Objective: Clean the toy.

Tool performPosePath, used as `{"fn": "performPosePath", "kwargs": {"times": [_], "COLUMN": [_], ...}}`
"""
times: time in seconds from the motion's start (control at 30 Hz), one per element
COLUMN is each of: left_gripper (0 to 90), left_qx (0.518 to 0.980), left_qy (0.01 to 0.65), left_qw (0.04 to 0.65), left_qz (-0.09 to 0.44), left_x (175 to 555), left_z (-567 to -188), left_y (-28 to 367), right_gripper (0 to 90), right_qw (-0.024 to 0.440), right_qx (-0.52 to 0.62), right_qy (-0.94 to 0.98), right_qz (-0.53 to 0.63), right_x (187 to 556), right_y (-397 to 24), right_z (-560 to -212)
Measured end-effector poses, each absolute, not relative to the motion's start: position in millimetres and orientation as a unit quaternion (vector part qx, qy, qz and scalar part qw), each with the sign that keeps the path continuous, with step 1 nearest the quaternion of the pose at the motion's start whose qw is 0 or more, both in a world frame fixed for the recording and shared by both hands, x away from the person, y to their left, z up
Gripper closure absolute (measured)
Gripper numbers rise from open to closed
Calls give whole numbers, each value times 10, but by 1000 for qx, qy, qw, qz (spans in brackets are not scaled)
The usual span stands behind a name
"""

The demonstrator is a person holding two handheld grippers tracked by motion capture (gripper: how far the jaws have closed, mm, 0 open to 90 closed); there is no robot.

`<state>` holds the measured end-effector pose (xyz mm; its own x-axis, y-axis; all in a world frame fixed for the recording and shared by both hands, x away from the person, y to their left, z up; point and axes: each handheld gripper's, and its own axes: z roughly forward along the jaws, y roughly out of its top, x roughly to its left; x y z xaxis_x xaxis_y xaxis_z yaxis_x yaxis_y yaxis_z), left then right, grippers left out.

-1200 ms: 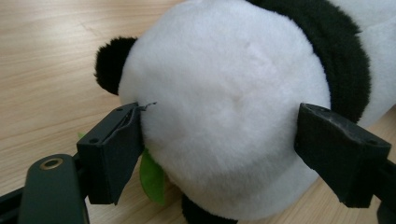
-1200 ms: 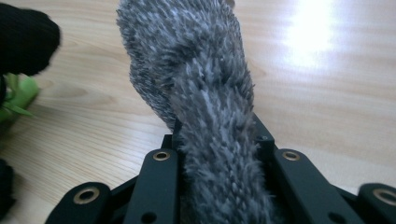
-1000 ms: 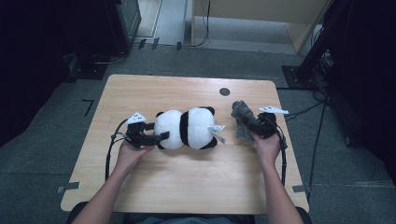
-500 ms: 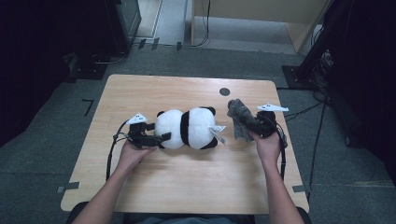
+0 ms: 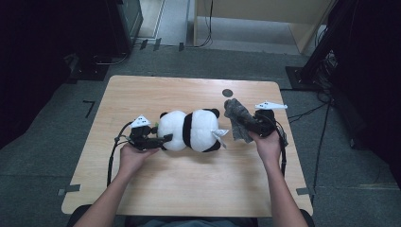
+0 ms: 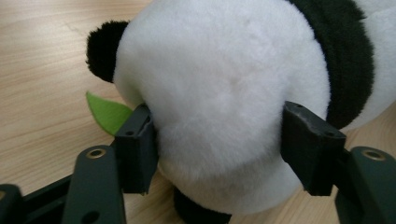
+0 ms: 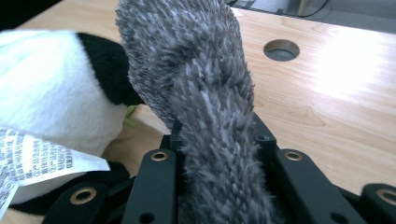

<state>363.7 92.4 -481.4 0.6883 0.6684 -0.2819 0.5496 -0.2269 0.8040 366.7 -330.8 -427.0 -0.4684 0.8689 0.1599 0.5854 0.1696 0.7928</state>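
A black-and-white panda plush (image 5: 191, 130) lies on its side on the wooden table (image 5: 189, 189). My left gripper (image 5: 163, 139) is at its white head (image 6: 219, 93). The jaws have just been closing, and both pads (image 6: 135, 149) now press into the fur. A green felt leaf (image 6: 107, 112) pokes out beside the left pad. At the panda's other end, my right gripper (image 5: 243, 124) is shut on a grey fuzzy cloth (image 5: 236, 118) and holds it upright. The cloth (image 7: 196, 70) rises from between the jaws, next to the panda's white label (image 7: 32, 154).
A round cable hole (image 5: 227, 92) sits in the table behind the grey cloth. Black cables trail from both grippers over the table's sides. Dark equipment and stands ring the table on the grey floor.
The right gripper has lifted the grey cloth a little higher beside the panda. The left hand has stayed at the panda's head.
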Motion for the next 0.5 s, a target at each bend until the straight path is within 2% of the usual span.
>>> {"fn": "performPosePath", "kwargs": {"times": [0.2,0.5], "left_gripper": [367,434], "left_qx": [784,777], "left_qy": [397,412], "left_qw": [474,473], "left_qz": [61,50], "left_x": [3599,3565], "left_z": [-4780,-4745], "left_y": [920,938], "right_gripper": [697,740], "right_qw": [168,151], "right_qx": [476,473], "right_qy": [756,766], "right_qz": [417,407], "right_x": [3673,3715], "right_y": [-3228,-3082], "right_z": [-4151,-3852]}}
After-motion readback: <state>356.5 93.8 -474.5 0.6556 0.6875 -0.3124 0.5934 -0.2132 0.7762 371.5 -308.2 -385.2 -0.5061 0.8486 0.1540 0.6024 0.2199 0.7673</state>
